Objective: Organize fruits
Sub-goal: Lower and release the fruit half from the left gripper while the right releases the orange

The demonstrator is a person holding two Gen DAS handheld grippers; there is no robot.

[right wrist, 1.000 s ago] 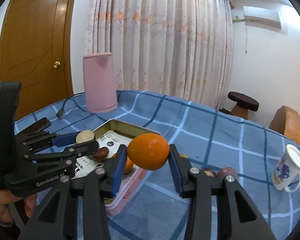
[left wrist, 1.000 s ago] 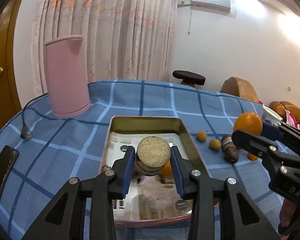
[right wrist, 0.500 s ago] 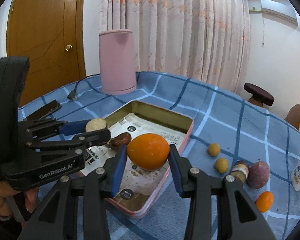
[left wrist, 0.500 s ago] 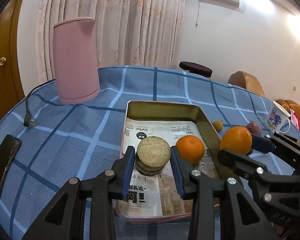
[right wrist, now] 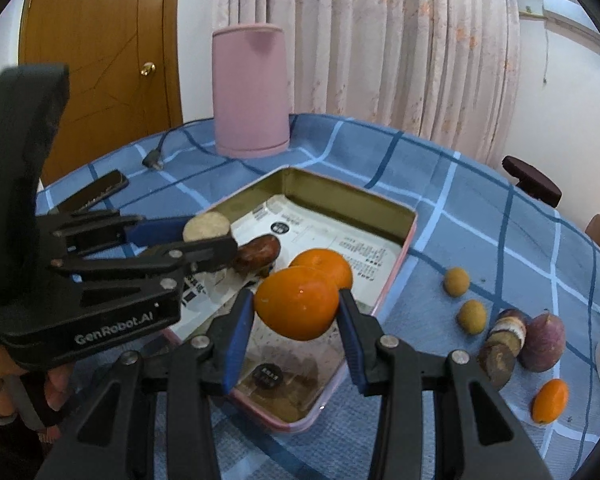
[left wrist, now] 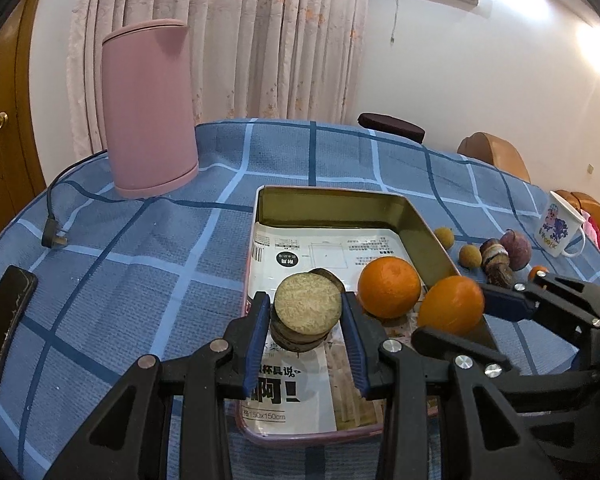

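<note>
My left gripper (left wrist: 306, 320) is shut on a brown root piece with a pale cut face (left wrist: 307, 309), held low over the metal tray (left wrist: 428, 236). My right gripper (right wrist: 296, 318) is shut on an orange (right wrist: 297, 305), held over the tray's near right part (right wrist: 407, 240). A second orange (left wrist: 389, 287) lies in the tray; it also shows in the right wrist view (right wrist: 327, 266). A dark brown fruit (right wrist: 260, 252) lies in the tray by the left gripper's fingers. The held orange (left wrist: 452, 305) shows in the left wrist view too.
On the blue checked cloth right of the tray lie two small yellow fruits (right wrist: 456, 281), a cut root piece (right wrist: 500, 344), a purple fruit (right wrist: 544, 342) and a small orange fruit (right wrist: 550, 400). A mug (left wrist: 558, 230), pink kettle (left wrist: 148, 116), plug (left wrist: 54, 236) and phone (left wrist: 6, 316) stand around.
Both grippers have moved forward and down over the tray with their fruits still held. The right gripper's orange now hangs beside the orange lying in the tray.
</note>
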